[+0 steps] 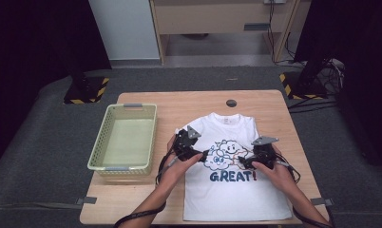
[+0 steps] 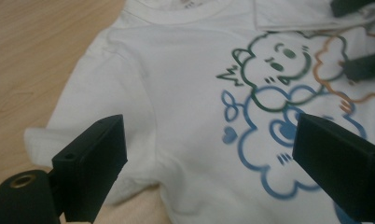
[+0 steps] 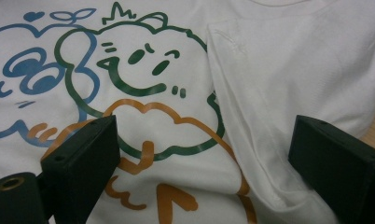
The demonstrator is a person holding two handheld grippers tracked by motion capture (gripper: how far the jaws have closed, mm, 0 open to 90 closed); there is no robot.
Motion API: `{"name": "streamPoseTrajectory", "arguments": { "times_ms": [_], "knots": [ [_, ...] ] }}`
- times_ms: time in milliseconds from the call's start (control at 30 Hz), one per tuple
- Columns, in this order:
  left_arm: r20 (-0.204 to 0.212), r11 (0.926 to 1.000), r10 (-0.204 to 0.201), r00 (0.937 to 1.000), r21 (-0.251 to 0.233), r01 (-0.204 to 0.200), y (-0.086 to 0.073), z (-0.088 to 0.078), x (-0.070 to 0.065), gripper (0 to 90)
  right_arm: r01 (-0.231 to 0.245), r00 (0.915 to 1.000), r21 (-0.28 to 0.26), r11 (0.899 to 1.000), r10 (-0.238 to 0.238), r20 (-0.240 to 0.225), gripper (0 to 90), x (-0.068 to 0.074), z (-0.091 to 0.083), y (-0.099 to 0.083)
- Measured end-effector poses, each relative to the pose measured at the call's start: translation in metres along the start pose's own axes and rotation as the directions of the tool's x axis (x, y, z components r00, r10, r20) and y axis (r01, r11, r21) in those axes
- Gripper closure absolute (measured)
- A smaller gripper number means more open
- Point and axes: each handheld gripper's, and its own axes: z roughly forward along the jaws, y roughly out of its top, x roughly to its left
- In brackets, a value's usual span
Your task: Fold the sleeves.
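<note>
Two tongs sit over my white T-shirt [image 1: 236, 185], which lies flat on the desk [image 1: 132, 199] in the lower middle of the high view. My left tongs [image 1: 204, 153] hang above the blue cloud drawing, just left of the middle. Their jaws stand wide apart and grab nothing. My right tongs [image 1: 240, 164] are near the middle right, over the orange cloud. Their jaws are wide apart too, with a folded-in sleeve [image 3: 251, 140] lying between them, not pinched. A green basket [image 1: 126, 168] stands on the left side of the desk, well apart from the shirt.
</note>
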Motion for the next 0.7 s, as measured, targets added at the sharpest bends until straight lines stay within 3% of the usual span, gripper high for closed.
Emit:
{"name": "streamPoseTrajectory", "arguments": {
  "times_ms": [133, 300, 367, 467, 700],
  "knots": [
    [-0.056, 0.9995, -0.029, 0.998, -0.015, 0.029, 0.009, 0.013, 0.012, 13.0, 0.001, 1.0, 0.0, 1.0, -0.001, -0.001, 8.8, -0.001, -0.001, -0.001],
    [-0.122, 0.9981, -0.061, 0.9906, -0.014, 0.06, 0.014, 0.025, 0.026, 21.1, 0.004, 0.9999, 0.002, 1.0, -0.004, -0.01, 8.8, -0.003, -0.002, -0.002],
    [-0.135, 0.9957, -0.092, 0.9866, -0.014, 0.091, 0.014, 0.029, 0.032, 24.2, 0.007, 0.9999, 0.001, 1.0, -0.007, -0.011, 8.8, -0.004, -0.003, -0.002],
    [-0.177, 0.9943, -0.106, 0.9785, -0.015, 0.105, 0.013, 0.036, 0.039, 29.1, 0.009, 0.9999, -0.001, 1.0, -0.009, -0.013, 8.8, -0.005, -0.003, -0.003],
    [-0.224, 0.9879, -0.15, 0.9629, 0.006, 0.155, 0.003, 0.05, 0.055, 36.1, 0.01, 0.9998, 0.001, 1.0, -0.01, -0.015, 8.8, -0.006, -0.004, -0.004]
  ]
}}
